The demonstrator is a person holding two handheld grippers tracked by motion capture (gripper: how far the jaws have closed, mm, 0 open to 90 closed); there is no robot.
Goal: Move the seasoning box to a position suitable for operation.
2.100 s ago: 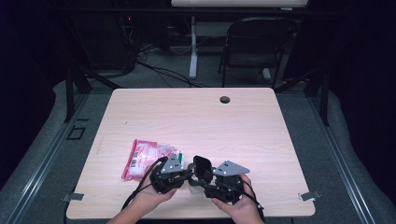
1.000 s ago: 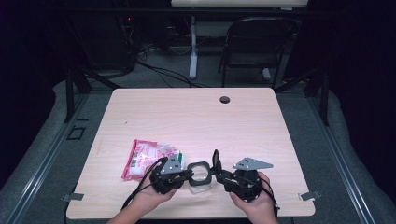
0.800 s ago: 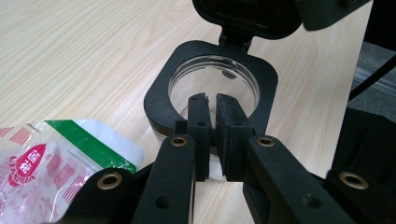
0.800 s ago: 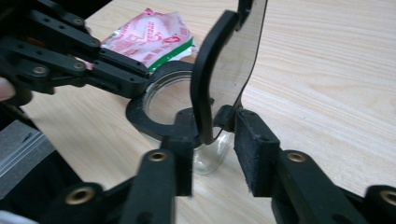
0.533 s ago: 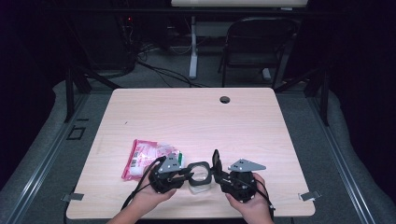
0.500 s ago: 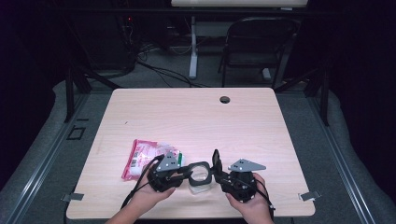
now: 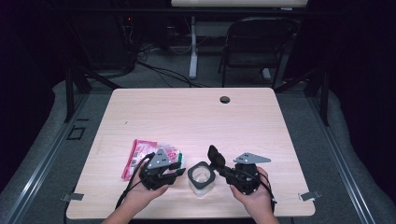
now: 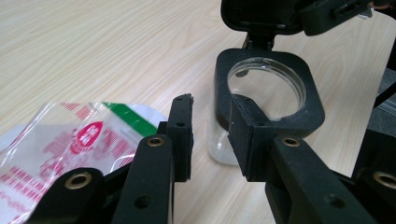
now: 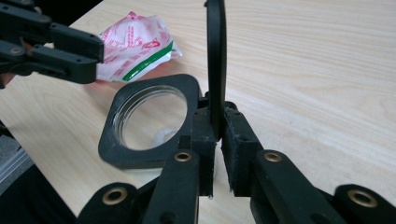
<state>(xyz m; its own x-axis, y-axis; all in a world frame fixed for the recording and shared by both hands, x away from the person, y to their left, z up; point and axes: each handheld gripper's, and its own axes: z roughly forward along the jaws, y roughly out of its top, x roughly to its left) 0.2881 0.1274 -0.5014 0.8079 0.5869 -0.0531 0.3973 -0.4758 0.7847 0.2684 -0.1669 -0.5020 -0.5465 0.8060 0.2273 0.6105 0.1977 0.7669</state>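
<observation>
A clear jar (image 7: pixel 201 176) with a black square collar (image 8: pixel 308 116) stands near the table's front edge. Its hinged black lid (image 9: pixel 215 56) is flipped upright. My right gripper (image 9: pixel 217 149) has just been closing, and its pads press on the lid's lower part by the hinge. My left gripper (image 8: pixel 212 135) sits just left of the jar. Its jaws have just been opening and stand apart with nothing gripped, one of them close to the collar's corner. A red, white and green snack bag (image 7: pixel 140 156) lies under and behind the left gripper (image 7: pixel 180 170).
The wooden table (image 7: pixel 187 116) has a round cable hole (image 7: pixel 225 99) near its far edge. A folding chair (image 7: pixel 254 42) and cables stand on the floor beyond. Both hands rest close to the table's front edge.
The left gripper has let go of the jar's collar and drawn slightly left. The right gripper's jaws have narrowed onto the upright lid. The jar stays in place.
</observation>
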